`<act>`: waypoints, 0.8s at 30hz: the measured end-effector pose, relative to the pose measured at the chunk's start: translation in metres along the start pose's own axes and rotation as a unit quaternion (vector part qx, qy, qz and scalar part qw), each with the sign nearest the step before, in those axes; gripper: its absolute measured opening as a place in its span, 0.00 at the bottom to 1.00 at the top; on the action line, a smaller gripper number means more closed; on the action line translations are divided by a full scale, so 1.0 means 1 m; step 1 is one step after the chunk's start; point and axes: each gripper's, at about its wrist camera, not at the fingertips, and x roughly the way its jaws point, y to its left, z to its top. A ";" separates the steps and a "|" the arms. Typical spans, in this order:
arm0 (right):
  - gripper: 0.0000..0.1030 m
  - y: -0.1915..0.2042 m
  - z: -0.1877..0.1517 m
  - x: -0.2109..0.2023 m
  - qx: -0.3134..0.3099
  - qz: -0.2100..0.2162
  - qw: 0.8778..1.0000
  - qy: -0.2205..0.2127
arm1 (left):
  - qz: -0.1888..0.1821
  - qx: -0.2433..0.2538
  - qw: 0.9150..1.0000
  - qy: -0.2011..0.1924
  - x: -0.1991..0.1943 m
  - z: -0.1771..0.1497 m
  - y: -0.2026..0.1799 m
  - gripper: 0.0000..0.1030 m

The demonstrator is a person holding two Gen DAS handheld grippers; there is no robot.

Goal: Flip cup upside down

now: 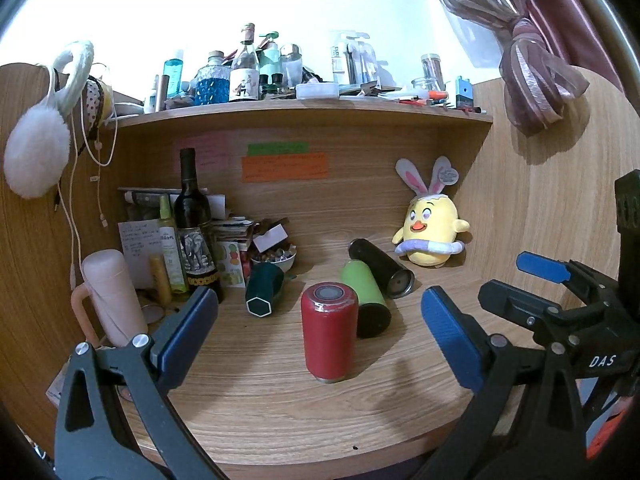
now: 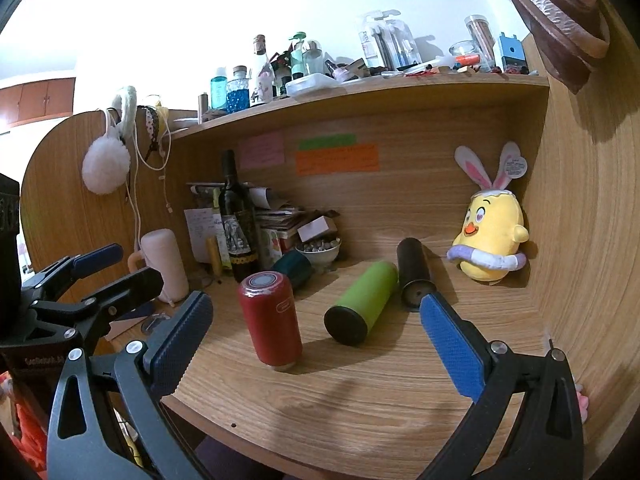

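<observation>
A red cup (image 1: 329, 332) stands on end on the wooden desk (image 1: 280, 408), its round base plate facing up; it also shows in the right wrist view (image 2: 271, 320). My left gripper (image 1: 320, 320) is open, its blue pads wide apart on either side of the cup, short of it. My right gripper (image 2: 316, 322) is open and empty, pulled back from the cup; it also shows at the right of the left wrist view (image 1: 536, 272).
A green cup (image 1: 366, 300), a black cup (image 1: 380, 266) and a dark teal cup (image 1: 264, 288) lie on their sides behind the red one. A wine bottle (image 1: 194, 224), a pink flask (image 1: 114, 296) and clutter stand left. A yellow plush chick (image 1: 430, 232) sits back right.
</observation>
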 end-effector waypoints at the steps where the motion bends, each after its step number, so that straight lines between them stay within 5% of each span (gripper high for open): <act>1: 1.00 0.000 0.000 0.000 -0.001 0.000 1.000 0.000 | 0.000 -0.001 1.000 0.000 0.000 0.000 0.001 1.00; 24: 1.00 0.001 -0.001 -0.001 -0.004 0.000 1.000 -0.001 | 0.001 -0.006 1.000 0.002 0.001 -0.001 0.003 1.00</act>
